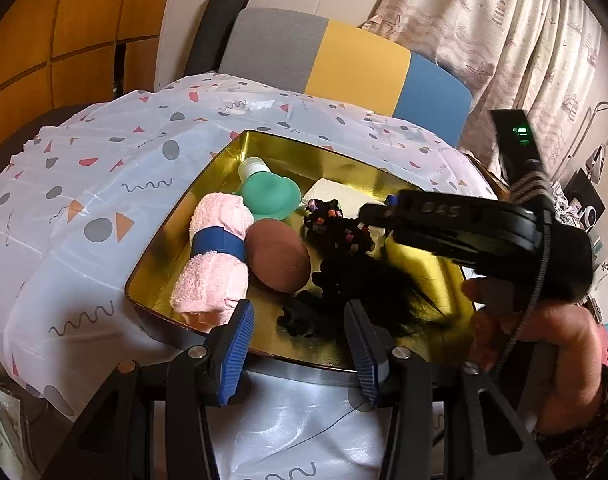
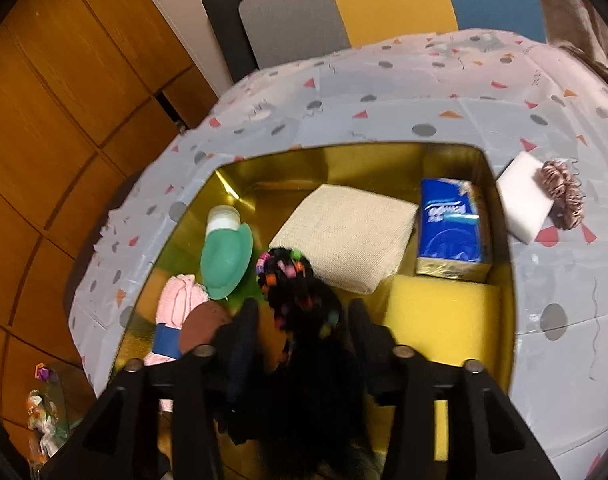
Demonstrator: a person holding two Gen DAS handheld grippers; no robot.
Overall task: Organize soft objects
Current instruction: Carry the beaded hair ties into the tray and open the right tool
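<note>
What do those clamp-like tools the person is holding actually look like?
Each is black plastic with two fingers. The left gripper has ribbed blue pads and silver screw heads on its frame. The right gripper looks the same; from outside, its black body carries raised lettering, a cord, and a green light.

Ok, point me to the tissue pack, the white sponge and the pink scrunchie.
tissue pack [image 2: 450,222]: right wrist view, blue front face.
white sponge [image 2: 522,196]: right wrist view, bare top face.
pink scrunchie [image 2: 564,194]: right wrist view, gathered fabric ring.
</note>
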